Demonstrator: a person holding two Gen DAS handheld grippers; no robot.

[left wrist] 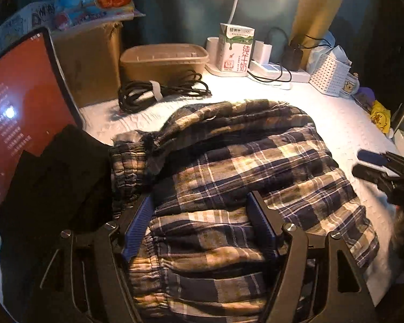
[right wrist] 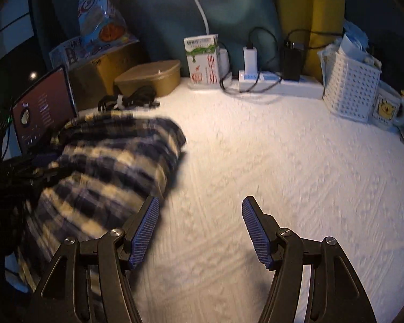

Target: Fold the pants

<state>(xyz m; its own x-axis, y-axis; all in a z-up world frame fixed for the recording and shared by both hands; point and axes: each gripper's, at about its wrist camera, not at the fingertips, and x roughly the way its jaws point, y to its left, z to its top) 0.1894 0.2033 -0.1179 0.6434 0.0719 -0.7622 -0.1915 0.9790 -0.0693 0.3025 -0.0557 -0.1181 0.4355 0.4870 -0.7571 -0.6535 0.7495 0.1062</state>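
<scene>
The plaid pants lie folded in a thick bundle on the white textured table cover. My left gripper is open, its jaws standing wide over the elastic waistband end, not closed on the cloth. In the right wrist view the pants lie at the left. My right gripper is open and empty over bare cover, just right of the bundle. It also shows in the left wrist view at the right edge. The left gripper's dark frame shows at the left.
A tablet with a red screen leans at the left beside a dark cloth. At the back stand a brown lidded tub, a coiled black cable, a milk carton, a power strip, a white basket and a mug.
</scene>
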